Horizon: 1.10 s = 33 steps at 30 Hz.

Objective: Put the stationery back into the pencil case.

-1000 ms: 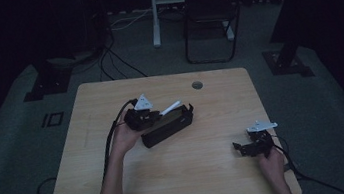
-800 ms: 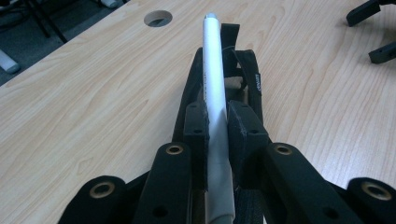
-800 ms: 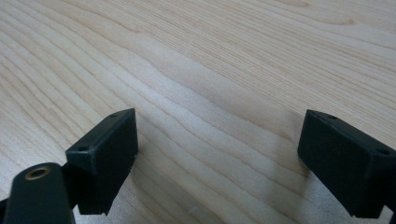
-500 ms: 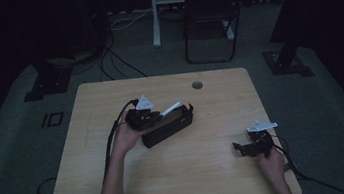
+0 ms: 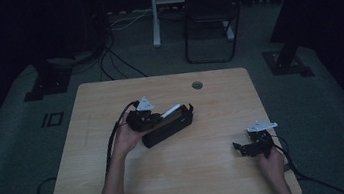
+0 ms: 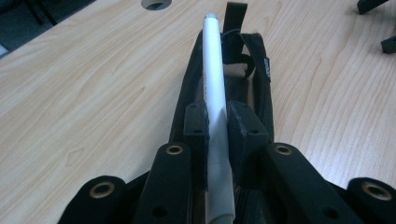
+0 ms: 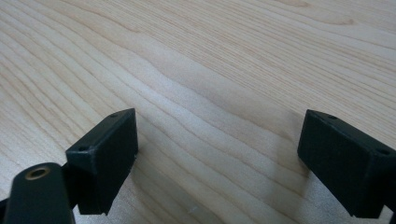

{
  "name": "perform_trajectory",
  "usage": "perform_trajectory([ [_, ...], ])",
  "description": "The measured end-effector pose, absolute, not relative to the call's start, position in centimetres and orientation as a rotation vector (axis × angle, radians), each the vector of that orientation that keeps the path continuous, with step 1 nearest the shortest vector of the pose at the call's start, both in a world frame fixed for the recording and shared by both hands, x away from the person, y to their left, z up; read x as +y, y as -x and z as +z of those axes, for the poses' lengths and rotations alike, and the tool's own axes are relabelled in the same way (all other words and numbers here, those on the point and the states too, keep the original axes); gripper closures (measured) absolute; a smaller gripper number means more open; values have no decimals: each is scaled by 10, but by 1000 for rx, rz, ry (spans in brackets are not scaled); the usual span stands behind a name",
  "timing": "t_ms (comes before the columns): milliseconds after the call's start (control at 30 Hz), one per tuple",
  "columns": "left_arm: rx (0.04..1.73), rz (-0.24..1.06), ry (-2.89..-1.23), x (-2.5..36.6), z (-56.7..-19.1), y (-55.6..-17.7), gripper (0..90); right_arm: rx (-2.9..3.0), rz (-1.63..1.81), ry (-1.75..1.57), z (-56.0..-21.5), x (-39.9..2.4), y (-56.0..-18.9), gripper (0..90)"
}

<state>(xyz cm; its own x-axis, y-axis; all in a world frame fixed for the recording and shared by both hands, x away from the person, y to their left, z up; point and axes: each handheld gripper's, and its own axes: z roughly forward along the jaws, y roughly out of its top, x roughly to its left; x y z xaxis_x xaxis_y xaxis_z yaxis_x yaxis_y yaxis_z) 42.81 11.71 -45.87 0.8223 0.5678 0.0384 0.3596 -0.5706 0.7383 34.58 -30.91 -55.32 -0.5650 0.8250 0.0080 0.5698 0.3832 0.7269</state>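
Observation:
My left gripper is shut on a white pen just left of the table's middle. In the left gripper view the pen runs forward between my pads, lying lengthwise over a long black pencil case. The case lies slantwise on the wooden table, with its top gaping and a pull tab at the far end. My right gripper rests near the table's right front, jaws wide apart. In the right gripper view bare wood lies between the pads.
A round cable hole sits at the table's far edge. A folding chair and a white post stand beyond it on the dark floor. Cables trail from both grippers off the table's front.

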Motion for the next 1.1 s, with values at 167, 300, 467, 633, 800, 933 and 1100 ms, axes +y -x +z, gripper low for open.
perform_trajectory([
  [167, 680, 342, -2240, 117, -461, -428, 790, 2292, 993, -1214, -553, -309, -346, 119],
  [300, 675, 342, -2241, 116, -461, -428, 790, 2292, 993, -1214, -553, -309, -346, 119],
  [467, 664, 337, -2246, 113, -461, -428, 790, 2292, 993, -1213, -553, -309, -346, 119],
  [633, 682, 352, -2217, 112, -459, -427, 612, 2292, 993, -1213, -553, -309, -346, 119],
  [800, 691, 413, -2190, 115, -449, -422, 447, 2292, 994, -1212, -553, -309, -346, 119],
  [933, 709, 454, -2176, 125, -441, -420, 424, 2292, 993, -1212, -553, -309, -346, 119],
  [1100, 767, 515, -2182, 147, -438, -419, 411, 2292, 993, -1211, -553, -309, -346, 119],
])
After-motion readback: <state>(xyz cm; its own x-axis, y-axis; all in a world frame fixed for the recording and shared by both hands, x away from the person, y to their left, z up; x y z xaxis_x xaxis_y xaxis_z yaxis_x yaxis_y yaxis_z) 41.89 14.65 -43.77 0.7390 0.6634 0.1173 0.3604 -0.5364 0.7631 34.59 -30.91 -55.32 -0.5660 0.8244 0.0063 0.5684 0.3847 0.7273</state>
